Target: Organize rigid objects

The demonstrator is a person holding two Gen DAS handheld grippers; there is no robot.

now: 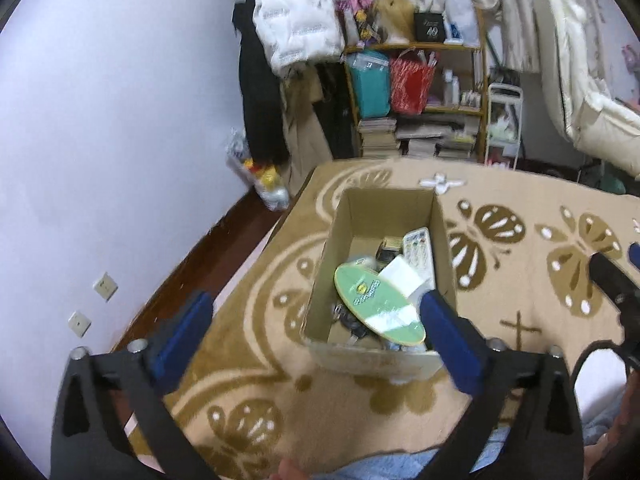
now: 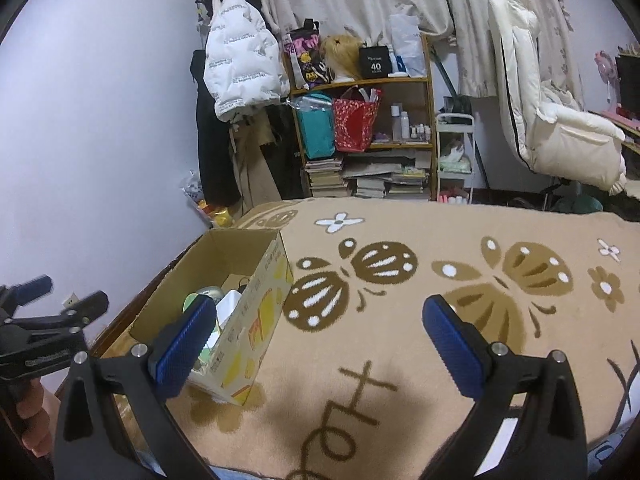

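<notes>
An open cardboard box (image 1: 362,216) stands on the tan butterfly blanket (image 1: 520,280) near its left edge. Inside lie a green oval lid-like piece (image 1: 376,304), a white box (image 1: 402,276), a white remote-like item (image 1: 418,246) and small dark things. My left gripper (image 1: 316,336) hangs open above the box's near end, and its pads touch nothing. My right gripper (image 2: 318,346) is open over bare blanket to the right of the box (image 2: 264,312), with nothing between its fingers. In the right wrist view the left gripper (image 2: 40,320) shows at the left edge, held by a hand.
The blanket ends at a dark wooden floor (image 1: 192,264) and a pale wall (image 1: 100,120) on the left. Behind stand a shelf (image 2: 364,136) with bags and stacked books, a hanging white jacket (image 2: 240,68), a small white trolley (image 2: 456,156) and a cream chair (image 2: 552,120).
</notes>
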